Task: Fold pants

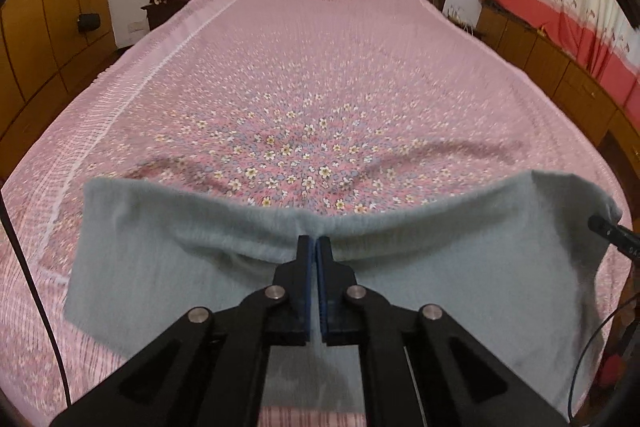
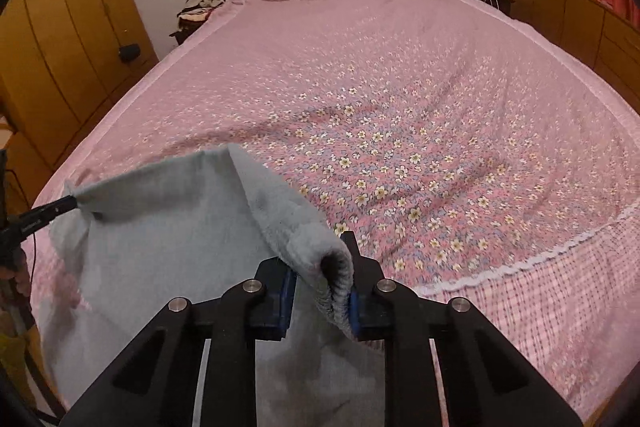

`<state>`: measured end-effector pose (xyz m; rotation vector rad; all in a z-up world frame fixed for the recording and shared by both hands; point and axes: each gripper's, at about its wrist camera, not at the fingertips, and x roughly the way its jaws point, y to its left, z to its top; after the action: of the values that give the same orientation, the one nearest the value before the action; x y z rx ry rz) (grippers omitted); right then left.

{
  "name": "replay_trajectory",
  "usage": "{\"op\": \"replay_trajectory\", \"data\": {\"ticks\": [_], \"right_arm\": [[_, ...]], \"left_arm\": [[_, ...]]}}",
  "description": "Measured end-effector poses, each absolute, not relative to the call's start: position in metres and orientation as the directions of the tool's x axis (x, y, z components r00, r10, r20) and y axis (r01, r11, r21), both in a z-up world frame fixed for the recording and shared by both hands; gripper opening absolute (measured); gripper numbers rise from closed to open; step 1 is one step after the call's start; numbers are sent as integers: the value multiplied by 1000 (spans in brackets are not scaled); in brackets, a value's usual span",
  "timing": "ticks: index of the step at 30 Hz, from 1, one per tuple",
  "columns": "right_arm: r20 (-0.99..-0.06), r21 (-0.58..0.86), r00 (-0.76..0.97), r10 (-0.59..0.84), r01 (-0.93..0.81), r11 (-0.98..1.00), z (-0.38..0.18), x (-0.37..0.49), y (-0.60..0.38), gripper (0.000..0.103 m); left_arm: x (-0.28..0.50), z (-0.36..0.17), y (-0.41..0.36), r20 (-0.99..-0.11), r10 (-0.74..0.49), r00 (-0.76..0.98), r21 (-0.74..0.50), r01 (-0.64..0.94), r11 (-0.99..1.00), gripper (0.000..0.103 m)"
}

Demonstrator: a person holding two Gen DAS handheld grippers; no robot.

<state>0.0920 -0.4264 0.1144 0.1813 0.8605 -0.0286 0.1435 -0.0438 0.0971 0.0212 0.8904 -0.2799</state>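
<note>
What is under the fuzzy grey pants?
Under the grey pants lies the pink flowery bedspread, showing all around them. Both the left gripper and right gripper pinch the pants' top edge. Anything directly beneath the cloth is covered.

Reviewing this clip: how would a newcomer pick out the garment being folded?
Start at the big bed with its pink floral bedspread. At its near end, both grippers hold up the pants, a plain grey-blue fleecy cloth. It is the only unpatterned fabric there.
</note>
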Motion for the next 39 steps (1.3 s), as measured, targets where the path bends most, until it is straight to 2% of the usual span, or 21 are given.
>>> {"op": "replay_trajectory", "data": {"ticks": [18, 29, 31, 33, 39], "right_arm": [[-759, 59, 651, 17, 43, 997, 119, 27, -408, 22], [-810, 9, 587, -16, 40, 999, 87, 4, -397, 23], [-824, -28, 564, -51, 49, 998, 79, 2, -394, 28], [-832, -61, 548, -84, 60, 996, 74, 1, -394, 38], [-842, -53, 532, -93, 91, 994, 72, -9, -405, 49]], "left_arm": [[43, 110, -8, -718, -226, 658, -141, 181, 973, 0], [31, 72, 5, -780, -252, 573, -230, 111, 967, 1], [32, 67, 7, -792, -250, 558, -236, 98, 967, 6], [35, 65, 8, -803, -244, 543, -240, 80, 967, 18], [46, 70, 14, -797, -237, 556, -251, 52, 967, 38]]}}
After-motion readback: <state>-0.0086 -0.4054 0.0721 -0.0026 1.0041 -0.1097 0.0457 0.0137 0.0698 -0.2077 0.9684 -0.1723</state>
